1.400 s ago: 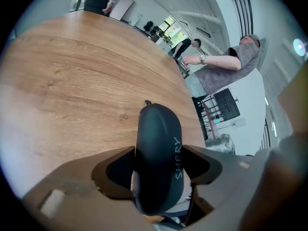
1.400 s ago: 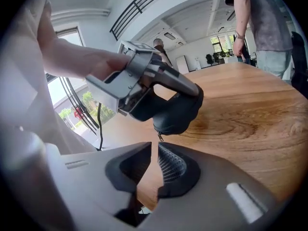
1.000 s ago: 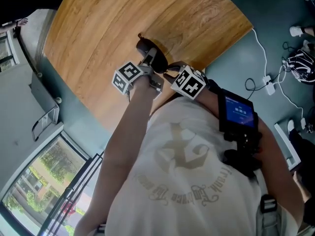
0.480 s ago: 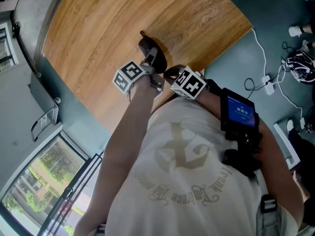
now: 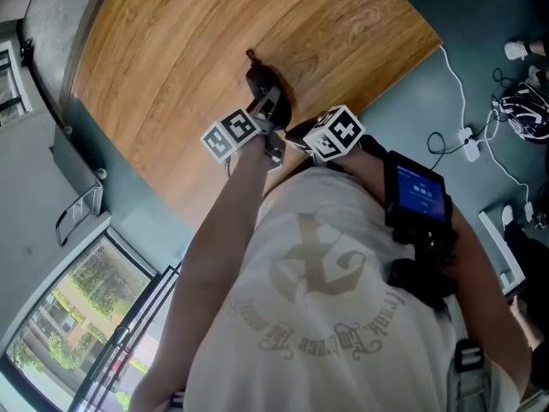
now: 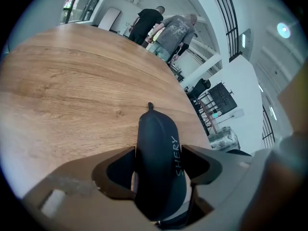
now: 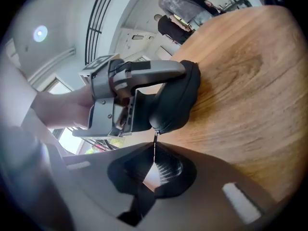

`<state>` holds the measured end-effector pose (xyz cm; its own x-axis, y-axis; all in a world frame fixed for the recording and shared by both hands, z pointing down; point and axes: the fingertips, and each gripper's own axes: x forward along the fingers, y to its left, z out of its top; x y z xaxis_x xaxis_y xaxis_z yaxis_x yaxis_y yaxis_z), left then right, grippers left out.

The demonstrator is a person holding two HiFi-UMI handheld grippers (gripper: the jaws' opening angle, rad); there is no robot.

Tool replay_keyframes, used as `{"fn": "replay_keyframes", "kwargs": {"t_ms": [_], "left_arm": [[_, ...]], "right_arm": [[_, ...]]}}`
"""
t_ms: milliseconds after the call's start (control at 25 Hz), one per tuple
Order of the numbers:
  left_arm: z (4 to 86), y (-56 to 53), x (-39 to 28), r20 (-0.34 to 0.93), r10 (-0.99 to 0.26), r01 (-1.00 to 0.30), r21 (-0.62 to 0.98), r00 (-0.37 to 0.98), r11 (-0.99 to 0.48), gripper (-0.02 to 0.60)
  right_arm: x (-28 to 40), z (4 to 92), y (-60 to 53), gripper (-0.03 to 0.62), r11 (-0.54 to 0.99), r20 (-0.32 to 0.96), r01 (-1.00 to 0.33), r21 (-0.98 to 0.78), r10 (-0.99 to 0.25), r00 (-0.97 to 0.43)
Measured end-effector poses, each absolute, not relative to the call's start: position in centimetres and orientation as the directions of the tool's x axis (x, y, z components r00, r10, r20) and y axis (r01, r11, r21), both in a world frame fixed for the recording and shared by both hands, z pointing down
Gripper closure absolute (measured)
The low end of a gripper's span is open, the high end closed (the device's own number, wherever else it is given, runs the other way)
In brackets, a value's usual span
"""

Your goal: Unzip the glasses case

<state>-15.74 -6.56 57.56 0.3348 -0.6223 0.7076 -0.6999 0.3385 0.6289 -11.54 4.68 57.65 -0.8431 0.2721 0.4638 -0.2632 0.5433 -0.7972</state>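
The fingers [image 7: 168, 170] of our right gripper [image 7: 154, 147] have just been closing and now pinch the thin zipper pull [image 7: 154, 137] that hangs from the near end of the glasses case [image 7: 177, 97]. Our left gripper [image 6: 159, 159] clamps the same case across its width, a finger pressed to each flank, so the dark case runs lengthwise between them and points away from us. White lettering runs along its right side, and a small tab sticks out at its far tip. The case sits over the wooden tabletop [image 6: 67, 90], close to its near edge; we cannot tell whether it touches the wood. In the head view our two grippers meet at that edge, left beside right. Beyond the far side of the tabletop two people [image 6: 166, 25] stand. On the floor [image 5: 429, 101] to the right, white cables [image 5: 467, 136] trail.
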Motion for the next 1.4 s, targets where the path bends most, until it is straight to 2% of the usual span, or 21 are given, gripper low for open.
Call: {"fn": "replay_keyframes", "kwargs": {"t_ms": [320,520,680,760,920,1000,1120,1400], "left_arm": [[57.6,-6.3,-15.2,0.721,-0.587,-0.752,0.602,0.368,0.269,0.267],[57.9,-6.2,-15.1,0.734,-0.558,-0.754,0.600,0.387,0.266,0.268],[58.4,-6.2,-15.1,0.746,-0.538,-0.742,0.603,0.392,0.294,0.270],[58.4,-6.3,-15.4,0.751,-0.538,-0.722,0.607,0.383,0.332,0.272],[57.1,-5.8,-15.5,0.749,-0.551,-0.695,0.615,0.368,0.372,0.272],[56.7,-5.7,-15.4,0.743,-0.562,-0.680,0.623,0.362,0.386,0.272],[56.5,-5.9,-15.7,0.734,-0.588,-0.633,0.642,0.341,0.434,0.272],[56.1,-7.0,-16.1,0.698,-0.663,-0.475,0.696,0.272,0.538,0.270]], "right_arm": [[-11.5,58.0,5.2,0.588,0.467,0.415,-0.250,-0.848,0.294,-0.861],[-11.7,57.0,4.8,0.589,0.378,0.347,-0.232,-0.896,0.270,-0.898],[-11.5,57.2,4.3,0.589,0.357,0.345,-0.246,-0.901,0.247,-0.906],[-11.2,57.7,4.5,0.586,0.424,0.397,-0.268,-0.865,0.252,-0.883],[-10.8,57.4,5.4,0.572,0.682,0.568,-0.290,-0.671,0.222,-0.792],[-10.7,57.3,5.3,0.531,0.764,0.629,-0.297,-0.573,0.178,-0.756],[-10.7,56.9,4.3,0.459,0.834,0.678,-0.311,-0.456,0.099,-0.729],[-10.5,56.2,1.8,0.448,0.936,0.742,-0.317,-0.154,-0.102,-0.663]]}}
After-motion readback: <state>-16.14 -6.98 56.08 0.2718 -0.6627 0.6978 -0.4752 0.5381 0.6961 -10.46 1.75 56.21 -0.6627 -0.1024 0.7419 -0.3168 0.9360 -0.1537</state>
